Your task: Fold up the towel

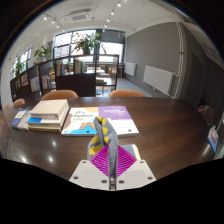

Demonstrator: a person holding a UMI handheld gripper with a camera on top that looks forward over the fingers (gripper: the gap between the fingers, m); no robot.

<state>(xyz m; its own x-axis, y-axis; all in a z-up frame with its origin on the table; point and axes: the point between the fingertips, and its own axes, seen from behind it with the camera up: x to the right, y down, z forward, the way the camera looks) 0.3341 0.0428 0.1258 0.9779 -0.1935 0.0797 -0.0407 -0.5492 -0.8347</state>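
Observation:
My gripper [111, 152] is shut, and its two magenta pads press on a narrow fold of grey towel [109, 138] with a yellow patch at its top. The towel stands up between the fingers, raised above the dark wooden table [170, 125]. Only this pinched strip of the towel shows; the rest hangs out of sight below the fingers.
Beyond the fingers, a stack of books [45, 113], a white and blue book [87, 120] and a purple book [121, 123] lie on the table. Orange chairs [60, 95] stand at its far side. A blue object [214, 138] sits at the table's right edge.

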